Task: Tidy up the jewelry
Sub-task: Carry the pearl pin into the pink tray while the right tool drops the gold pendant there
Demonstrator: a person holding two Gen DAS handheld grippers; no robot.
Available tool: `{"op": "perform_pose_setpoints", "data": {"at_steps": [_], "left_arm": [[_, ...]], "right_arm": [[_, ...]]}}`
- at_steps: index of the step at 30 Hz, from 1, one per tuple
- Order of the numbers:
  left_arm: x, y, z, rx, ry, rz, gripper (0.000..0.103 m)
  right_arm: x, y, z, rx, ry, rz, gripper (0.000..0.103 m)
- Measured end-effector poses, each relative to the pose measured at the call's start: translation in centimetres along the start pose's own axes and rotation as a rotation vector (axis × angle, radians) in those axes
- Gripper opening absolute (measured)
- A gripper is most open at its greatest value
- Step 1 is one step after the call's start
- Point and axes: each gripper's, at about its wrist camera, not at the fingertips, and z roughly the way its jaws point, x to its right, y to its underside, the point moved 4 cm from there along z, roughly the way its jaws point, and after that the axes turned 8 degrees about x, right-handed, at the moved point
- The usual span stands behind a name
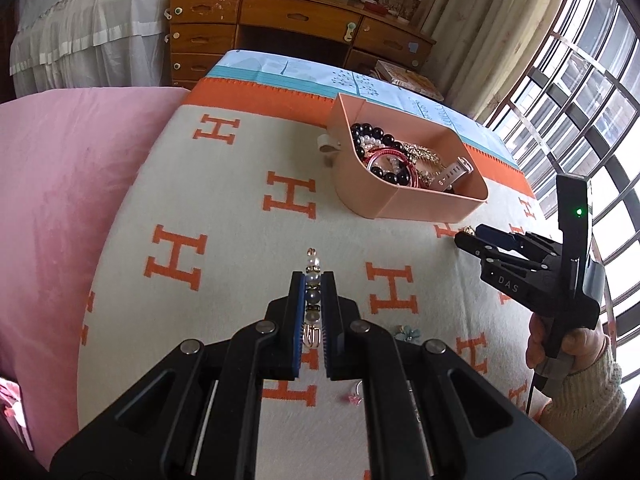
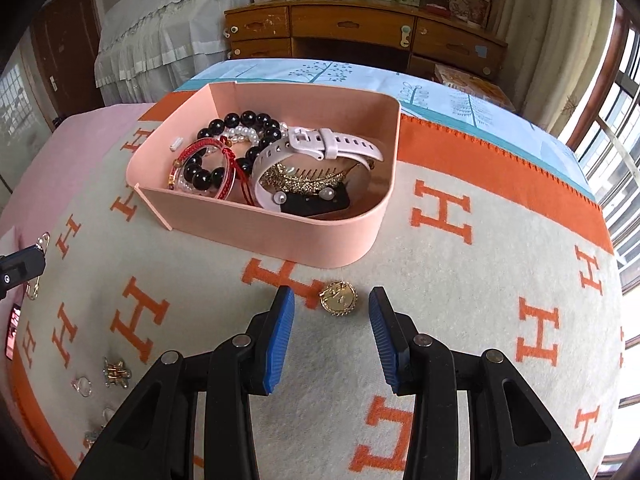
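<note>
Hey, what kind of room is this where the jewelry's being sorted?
Most likely a bedroom. The work happens on a bed spread with a patterned blanket, a pink pillow lies beside it, and a wooden dresser cluttered with small items stands against the far wall.

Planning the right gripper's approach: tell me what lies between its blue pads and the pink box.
Only the round gold brooch on bare blanket, before the pink plastic box, in the right wrist view.

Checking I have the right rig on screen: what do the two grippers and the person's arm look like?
Both grippers, left and right, are black linkage frames with silver pivot pins and ribbed blue finger pads. The right one carries white DAS lettering, a green light and a black cable. The hand wears a cream knit sleeve.
</note>
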Motion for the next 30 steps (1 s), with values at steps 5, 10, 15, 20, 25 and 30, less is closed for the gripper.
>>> {"op": "perform_pose_setpoints", "data": {"at_steps": [5,10,15,20,25,30], "left_arm": [[-0.2,0.5,0.5,-0.014,0.008,-0.006,0.005],[0.1,0.8,0.7,-0.023,0.016,0.003,0.005],[0.8,0.2,-0.3,-0.012,0.025,0.036,0.005],[2.3,-2.3,-2.3,0.021,0.043,0.099,0.005],[5.2,-6.8,-4.5,0.068,0.094,0.154,0.005],[8.7,-11.9,-4.4,0.148,0.073,0.201,0.005]], "right_arm": [[-0.2,0.0,0.1,0.002,0.011,-0.013,0.020],[-0.1,0.4,-0.3,-0.005,0.046,0.009,0.019],[0.6,0.0,-3.4,0.001,-0.012,0.118,0.019],[0.9,-3.0,-9.1,0.057,-0.069,0.199,0.019],[0.9,-8.0,-14.9,0.153,-0.140,0.254,0.019],[0.9,-13.3,-18.3,0.275,-0.152,0.272,0.019]]}}
